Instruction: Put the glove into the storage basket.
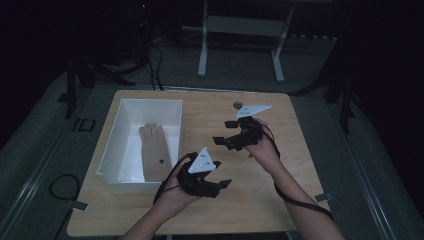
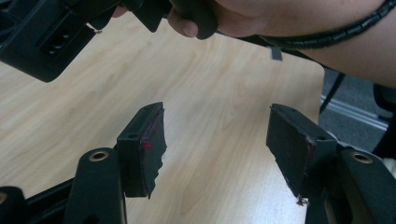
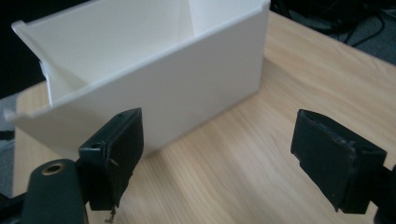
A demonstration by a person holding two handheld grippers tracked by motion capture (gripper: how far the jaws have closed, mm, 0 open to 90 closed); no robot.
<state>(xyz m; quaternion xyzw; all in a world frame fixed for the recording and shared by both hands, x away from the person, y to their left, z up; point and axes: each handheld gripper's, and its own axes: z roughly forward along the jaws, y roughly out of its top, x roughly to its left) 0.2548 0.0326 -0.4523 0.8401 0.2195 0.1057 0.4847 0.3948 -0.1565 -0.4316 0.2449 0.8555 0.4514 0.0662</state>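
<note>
1. Dim room, wooden table: a glove lies in the white box at left. Left gripper and right gripper hover empty right of the box.
2. Left gripper view: left gripper gapes over bare wood; the right gripper is beyond.
3. Right gripper view: right gripper, jaws wide, faces the box.

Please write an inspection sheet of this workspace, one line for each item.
Surface: light wooden table, mostly bare.
Job's things: white box on the table's left; a tan glove lies flat inside it.
Clutter: small round object near the far edge.
Grippers: left gripper open, nothing between the jaws; right gripper open, facing the box.
Cables: black cable along the right forearm; another on the floor.
Surroundings: dark room, white stand behind.
</note>
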